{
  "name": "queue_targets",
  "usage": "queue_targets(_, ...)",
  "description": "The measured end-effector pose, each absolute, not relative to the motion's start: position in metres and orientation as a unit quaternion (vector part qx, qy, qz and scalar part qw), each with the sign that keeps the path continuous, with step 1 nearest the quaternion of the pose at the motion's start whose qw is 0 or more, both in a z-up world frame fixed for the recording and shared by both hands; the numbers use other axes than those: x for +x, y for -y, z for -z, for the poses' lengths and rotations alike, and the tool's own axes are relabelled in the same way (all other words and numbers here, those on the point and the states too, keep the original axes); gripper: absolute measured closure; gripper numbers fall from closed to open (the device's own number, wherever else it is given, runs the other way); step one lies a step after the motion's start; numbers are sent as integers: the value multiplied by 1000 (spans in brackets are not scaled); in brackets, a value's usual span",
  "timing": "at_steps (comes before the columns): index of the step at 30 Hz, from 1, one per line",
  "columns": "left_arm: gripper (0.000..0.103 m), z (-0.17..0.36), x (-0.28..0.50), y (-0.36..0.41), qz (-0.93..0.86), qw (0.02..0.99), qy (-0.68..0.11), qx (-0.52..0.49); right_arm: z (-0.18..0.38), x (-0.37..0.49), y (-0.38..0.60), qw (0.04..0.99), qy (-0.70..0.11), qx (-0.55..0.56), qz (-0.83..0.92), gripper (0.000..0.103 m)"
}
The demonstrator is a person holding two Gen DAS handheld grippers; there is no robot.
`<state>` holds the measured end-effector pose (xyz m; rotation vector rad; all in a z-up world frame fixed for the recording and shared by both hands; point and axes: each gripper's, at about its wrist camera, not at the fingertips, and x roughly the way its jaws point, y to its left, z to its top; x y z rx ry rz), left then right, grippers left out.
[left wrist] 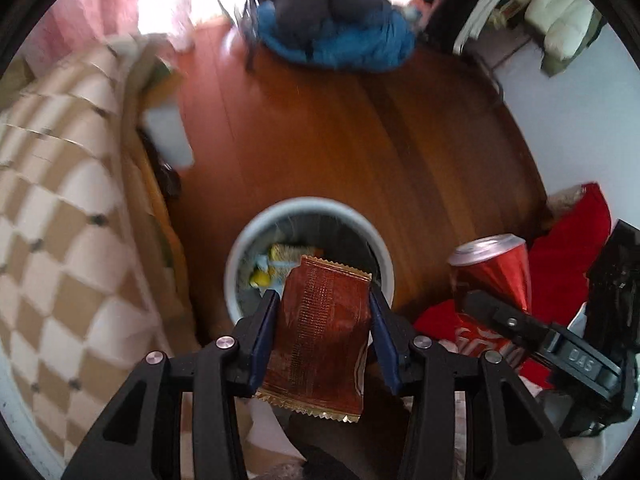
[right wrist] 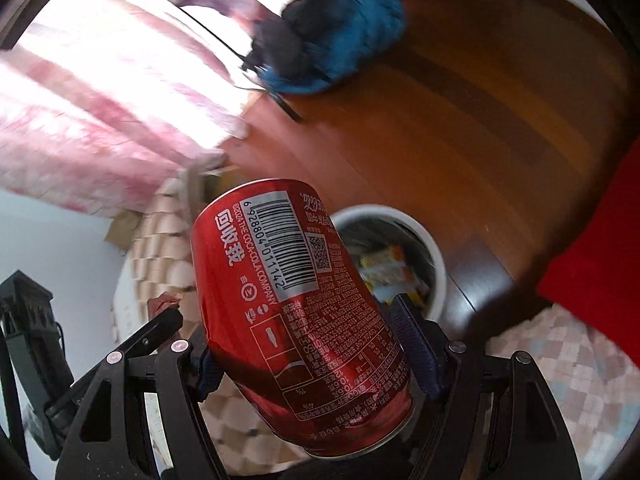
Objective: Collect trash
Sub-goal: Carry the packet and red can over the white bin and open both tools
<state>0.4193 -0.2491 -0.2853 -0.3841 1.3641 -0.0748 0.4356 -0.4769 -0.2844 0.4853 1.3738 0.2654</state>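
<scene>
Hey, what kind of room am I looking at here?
Most likely a bedroom at home: a checkered quilt on what looks like a bed, pink curtains over a bright window, a wooden floor with a white bin, and clothes piled on a chair.

Printed on the red can: "©2024 THE COCA-COLA COMPANY", barcode 6 928804 011142, big "回收我" beside that barcode. Embossed on right gripper: "DAS".

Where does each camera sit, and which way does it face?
Left wrist: on the left gripper, looking down its fingers past the brown wrapper into the bin; right gripper at its right.
Right wrist: on the right gripper, looking past the red can toward the floor.
Shared: bin, can, blue jacket.
</scene>
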Motion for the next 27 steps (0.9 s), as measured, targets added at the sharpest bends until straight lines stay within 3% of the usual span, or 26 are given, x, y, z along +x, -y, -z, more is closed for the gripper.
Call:
queue_targets(1,46,296,425,251,31,751,-636,-175,298,440,480,731,-634,223,-117,27)
queue_targets(6,8,319,433,251,6,742,-652,-158,367,459,486,696,-669,238,-106,25)
queue_targets(7,6,321,431,250,-2,742,-654,-150,379,464,483,689,-677,236,-106,25)
queue_targets(8,6,324,430,250,-14,742,-655,-141,390,467,481,682,-686,232,-102,23)
queue_targets(9,6,323,429,247,-28,743,-655,-131,397,470,480,676,-693,229,-100,12)
queue_targets(11,5,322,421,243,-43,744,-655,-120,407,472,476,674,-700,216,-99,2)
queue_targets(20,5,301,389,246,-64,751,-653,-67,380,443,458,702,-706,77,-59,0)
queue_targets(27,5,262,364,252,-53,766,-638,-57,329,410,461,721,-690,39,-43,0)
